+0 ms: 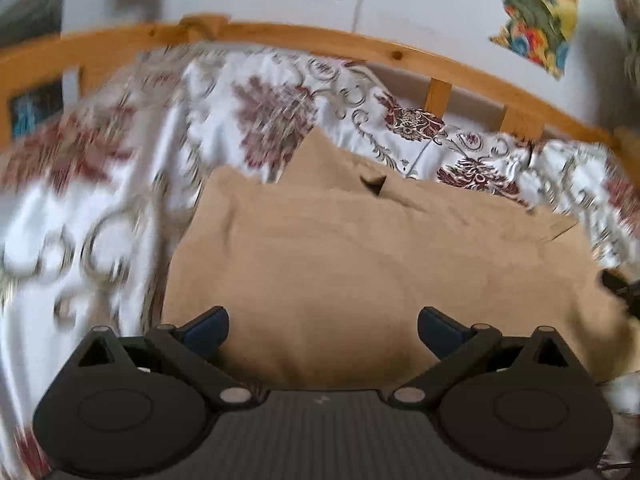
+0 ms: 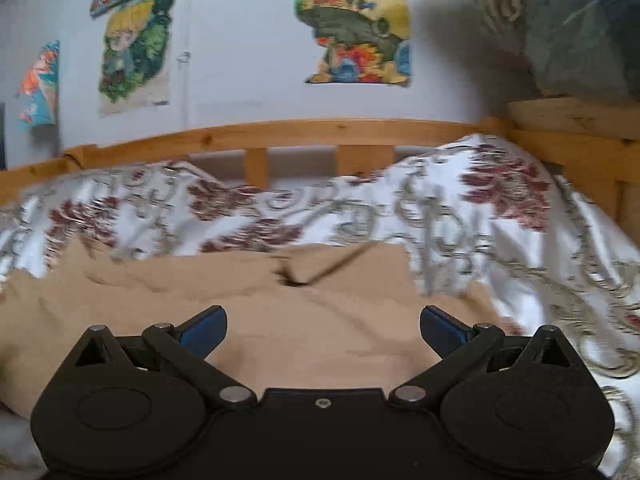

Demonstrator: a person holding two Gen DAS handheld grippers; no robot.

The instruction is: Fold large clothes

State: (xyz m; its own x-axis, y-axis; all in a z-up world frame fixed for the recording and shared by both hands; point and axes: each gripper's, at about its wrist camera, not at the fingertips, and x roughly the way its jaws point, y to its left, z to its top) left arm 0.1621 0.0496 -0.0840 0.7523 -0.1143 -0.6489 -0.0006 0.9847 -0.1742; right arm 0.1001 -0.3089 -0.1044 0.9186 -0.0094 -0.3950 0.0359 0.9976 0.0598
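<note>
1. The left gripper (image 1: 323, 330) is seen with fingers spread wide, nothing pinched; the right gripper (image 2: 323, 330) is likewise spread and empty.
2. One tan garment (image 1: 360, 264) is observed below and ahead of both pairs of fingers, lying flat on the floral bedspread (image 1: 100, 200).
3. Its long axis is judged to run left to right, parallel to the wooden bed rail (image 2: 280, 132).
4. Counted: two grippers, one garment, one bedspread; several posters (image 2: 352, 20) are noted on the wall.
</note>
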